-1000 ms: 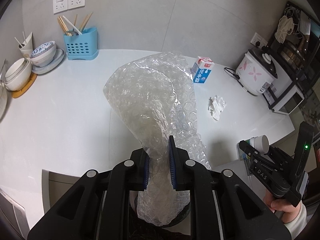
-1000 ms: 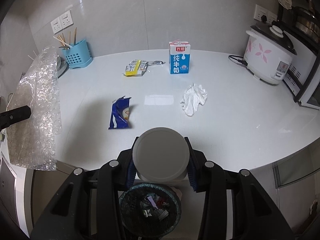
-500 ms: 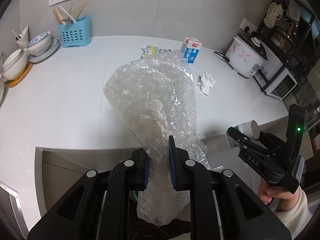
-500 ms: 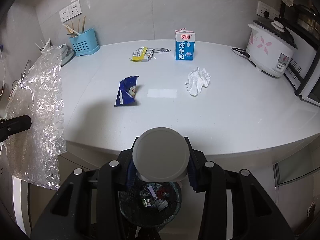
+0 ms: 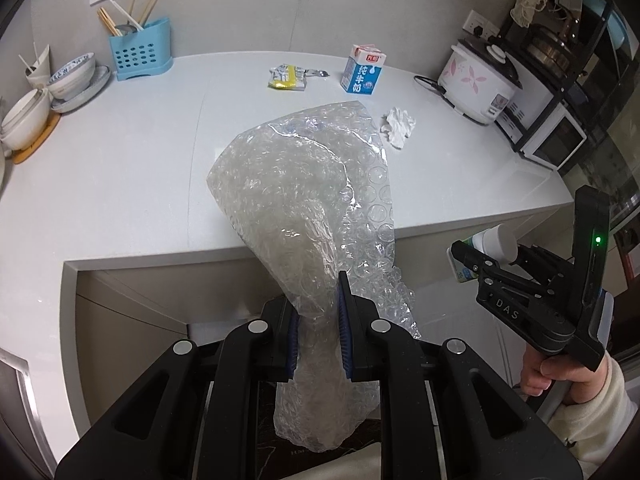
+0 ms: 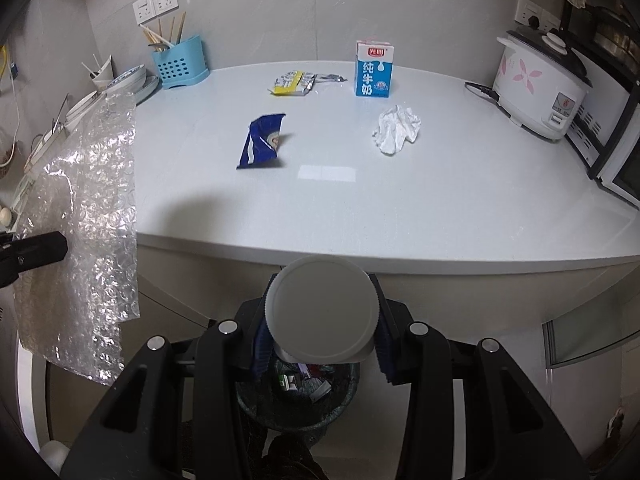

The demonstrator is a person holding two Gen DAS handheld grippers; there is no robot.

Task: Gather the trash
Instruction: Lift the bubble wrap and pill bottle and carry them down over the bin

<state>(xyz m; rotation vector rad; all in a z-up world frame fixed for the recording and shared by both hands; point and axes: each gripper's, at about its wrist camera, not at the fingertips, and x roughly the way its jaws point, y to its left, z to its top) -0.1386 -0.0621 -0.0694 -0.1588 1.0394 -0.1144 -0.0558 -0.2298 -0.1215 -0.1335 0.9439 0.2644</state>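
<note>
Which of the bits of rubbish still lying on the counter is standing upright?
The blue-and-white milk carton near the back wall. The blue wrapper, yellow packet and crumpled tissue all lie flat.

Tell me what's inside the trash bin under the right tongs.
The trash bin holds mixed scraps: small wrappers and bits of paper, some green, red and white. The white-capped bottle gripped in the right tongs covers the bin's far half, so anything there stays hidden.

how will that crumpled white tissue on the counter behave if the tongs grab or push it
The crumpled tissue probably weighs next to nothing: it is a loose, airy wad. It would likely squash flat between the pads rather than resist, since its folds look soft. Pushed, it would probably slide or tumble across the smooth counter rather than roll.
</note>
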